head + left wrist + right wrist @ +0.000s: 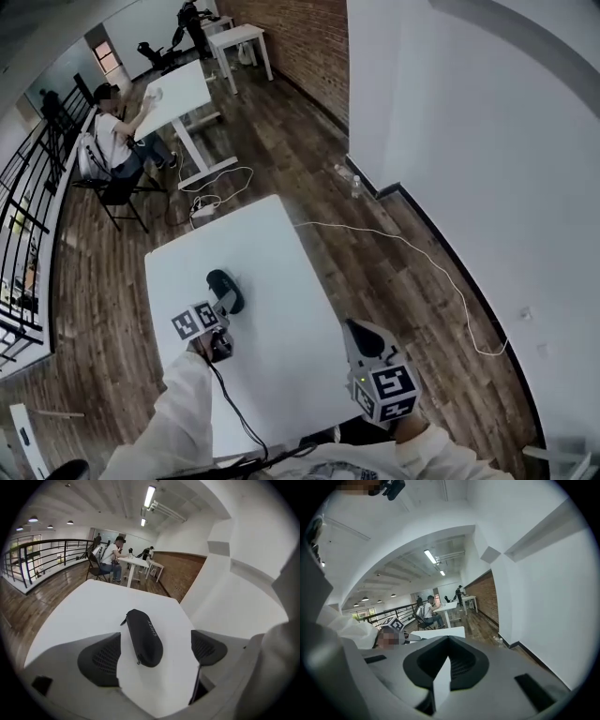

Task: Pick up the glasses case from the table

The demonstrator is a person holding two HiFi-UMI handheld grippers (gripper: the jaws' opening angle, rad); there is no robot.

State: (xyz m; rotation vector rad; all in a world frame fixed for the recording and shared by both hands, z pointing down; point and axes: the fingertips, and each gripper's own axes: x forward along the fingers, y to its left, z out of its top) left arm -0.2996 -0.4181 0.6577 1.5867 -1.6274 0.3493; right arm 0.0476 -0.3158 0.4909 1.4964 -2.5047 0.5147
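Across the room from my white table, a person sits at another white desk near the black railing, well clear of my reach. Loose cables trail over the wooden floor between that desk and my table, and a small bottle stands by the white wall. None of it lies between my tools and the work.

On my table the black glasses case lies flat on bare white top, its length running away from me. I have the left gripper angled down at it with the jaws spread wide. The near end of the case sits in the gap between them, close beside the left-hand pad and well apart from the other. Neither pad presses on it, so the case is not gripped and rests on the table.

I hold the right gripper out by the table's right edge, pointing at the far wall. Its jaws are closed together, with nothing between them.
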